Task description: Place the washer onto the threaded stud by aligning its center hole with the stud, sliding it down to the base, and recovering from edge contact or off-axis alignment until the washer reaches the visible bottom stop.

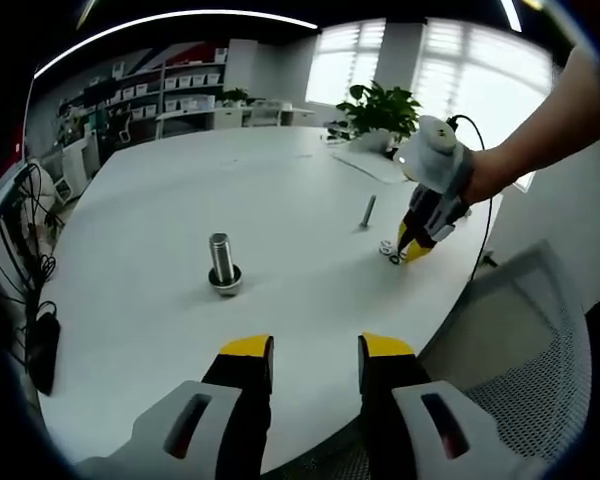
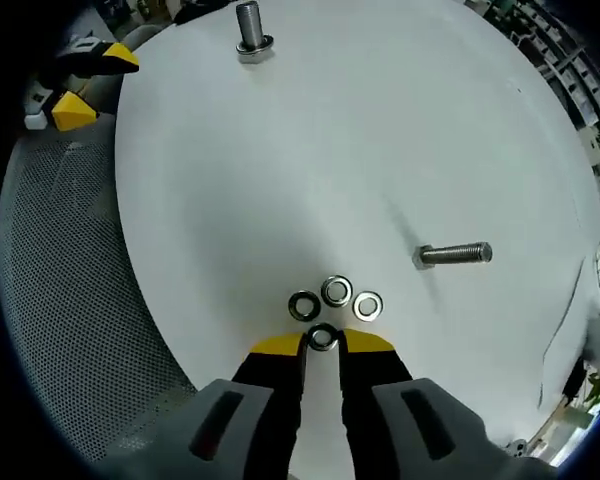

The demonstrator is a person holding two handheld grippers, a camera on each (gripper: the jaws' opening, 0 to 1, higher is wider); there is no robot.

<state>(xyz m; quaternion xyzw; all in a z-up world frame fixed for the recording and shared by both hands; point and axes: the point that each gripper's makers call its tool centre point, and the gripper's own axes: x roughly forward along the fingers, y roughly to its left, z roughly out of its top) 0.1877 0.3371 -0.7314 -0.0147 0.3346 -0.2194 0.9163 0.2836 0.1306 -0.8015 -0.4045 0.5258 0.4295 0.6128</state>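
A washer [image 2: 322, 337] being pinched between the right gripper [image 2: 321, 343] jaws on the white table [image 2: 380, 150], left gripper [image 1: 315, 347] jaws being held apart, gripping nothing, three washers [image 2: 336, 297] lying just beside.

Left gripper [image 1: 315, 352] hovers with its yellow-tipped jaws parted and nothing between them. Right gripper [image 2: 322, 341], carried on a bare forearm [image 1: 540, 135], points steeply downward, jaws pinched close around a washer [image 2: 322, 337].

White table [image 1: 280, 190], bright windows [image 1: 450, 60], perhaps shelving [image 1: 170, 95] behind.
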